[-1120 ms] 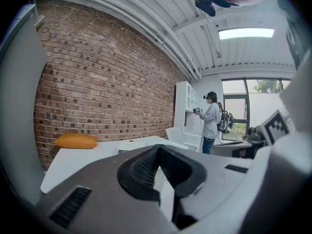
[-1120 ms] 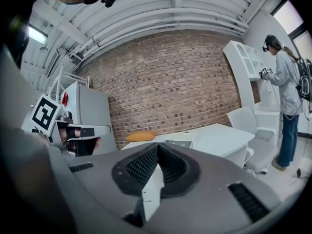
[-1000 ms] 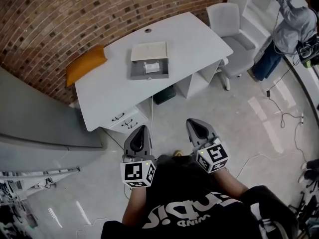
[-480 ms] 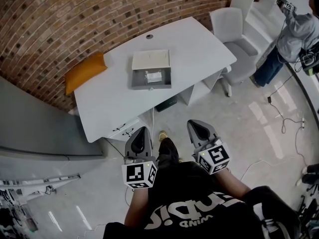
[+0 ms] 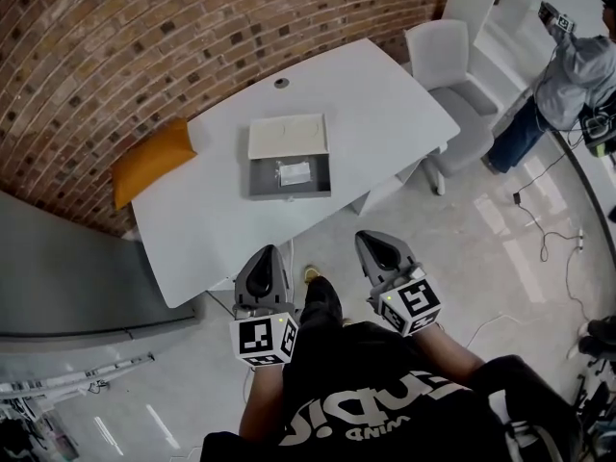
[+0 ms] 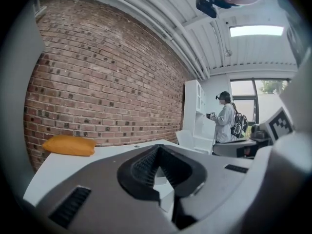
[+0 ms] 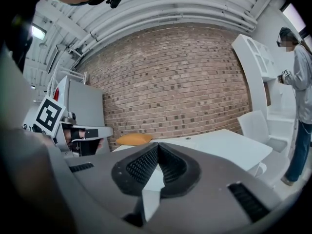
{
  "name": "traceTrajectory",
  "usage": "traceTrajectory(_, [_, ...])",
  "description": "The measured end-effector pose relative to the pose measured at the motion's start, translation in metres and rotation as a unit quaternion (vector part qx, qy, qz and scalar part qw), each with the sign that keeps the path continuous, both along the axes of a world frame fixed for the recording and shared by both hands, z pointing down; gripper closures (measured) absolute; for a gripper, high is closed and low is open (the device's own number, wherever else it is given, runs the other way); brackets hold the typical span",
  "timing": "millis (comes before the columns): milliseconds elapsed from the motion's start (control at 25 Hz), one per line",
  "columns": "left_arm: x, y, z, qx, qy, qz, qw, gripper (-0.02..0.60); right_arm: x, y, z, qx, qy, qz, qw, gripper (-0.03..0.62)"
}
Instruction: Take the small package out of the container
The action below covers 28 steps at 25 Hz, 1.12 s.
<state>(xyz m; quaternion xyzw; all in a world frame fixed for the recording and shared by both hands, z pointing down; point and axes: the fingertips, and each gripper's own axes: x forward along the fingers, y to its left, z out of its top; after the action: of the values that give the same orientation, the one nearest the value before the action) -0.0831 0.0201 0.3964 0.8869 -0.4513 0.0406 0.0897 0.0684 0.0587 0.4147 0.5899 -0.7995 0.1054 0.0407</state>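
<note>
The left gripper (image 5: 266, 255) and the right gripper (image 5: 372, 241) are both pinched shut with nothing in them. Ahead of them, well apart, the small package (image 5: 295, 172) lies inside the open grey container (image 5: 269, 186) on the white desk (image 5: 377, 114)

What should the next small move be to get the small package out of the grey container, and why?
Probably reach the right gripper forward toward the container on the desk. Its lid is open and the small package lies inside in plain view, but both the right and the left gripper hang short of the desk edge, jaws together and empty.
</note>
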Motion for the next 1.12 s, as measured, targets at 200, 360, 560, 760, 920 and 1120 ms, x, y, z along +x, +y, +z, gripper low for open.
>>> traceTrajectory(200, [0.005, -0.048, 0.001, -0.002, 0.001, -0.003, 1.0, 0.577, 0.004, -0.047, -0.003, 0.005, -0.004, -0.005, 1.0, 0.595])
traceTrajectory(360, [0.011, -0.08, 0.002, -0.005, 0.0, 0.006, 1.0, 0.577, 0.004, -0.08, -0.005, 0.004, -0.006, -0.007, 1.0, 0.595])
traceTrajectory(560, [0.018, -0.124, 0.003, -0.008, -0.007, 0.017, 0.9998, 0.577, 0.006, -0.124, -0.006, 0.003, -0.01, -0.008, 1.0, 0.595])
traceTrajectory(760, [0.02, -0.163, 0.005, -0.013, -0.012, 0.03, 0.9994, 0.577, 0.002, -0.166, -0.007, 0.008, -0.023, -0.006, 1.0, 0.595])
traceTrajectory(920, [0.023, -0.189, 0.006, -0.018, -0.014, 0.041, 0.9989, 0.577, 0.002, -0.193, -0.01, 0.004, -0.022, 0.001, 1.0, 0.595])
traceTrajectory(1120, [0.03, -0.212, 0.008, -0.018, -0.016, 0.052, 0.9983, 0.577, 0.006, -0.214, -0.009, 0.008, -0.022, 0.003, 1.0, 0.595])
